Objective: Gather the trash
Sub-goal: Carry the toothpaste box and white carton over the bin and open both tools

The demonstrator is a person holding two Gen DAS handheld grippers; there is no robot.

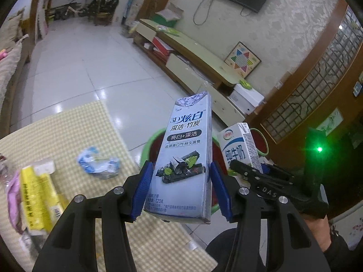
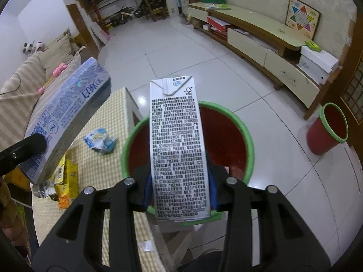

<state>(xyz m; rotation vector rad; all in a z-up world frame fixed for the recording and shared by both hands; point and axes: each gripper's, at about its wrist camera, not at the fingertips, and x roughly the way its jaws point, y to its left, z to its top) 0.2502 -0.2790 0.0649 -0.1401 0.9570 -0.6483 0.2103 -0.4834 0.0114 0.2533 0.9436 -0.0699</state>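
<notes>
Gripping toothpaste box [image 1: 185, 156] in left gripper [image 1: 181, 188], right gripper [image 2: 180, 192] clamping milk carton [image 2: 178, 149], bin [image 2: 247, 149] half hidden.

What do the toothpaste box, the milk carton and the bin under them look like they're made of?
Blue-grey toothpaste box: likely glossy printed cardboard, with sharp folded edges and sheen. White milk carton: likely coated paperboard, with a folded, glued top flap. Red bin with green rim: probably moulded plastic, smooth and slightly shiny.
</notes>
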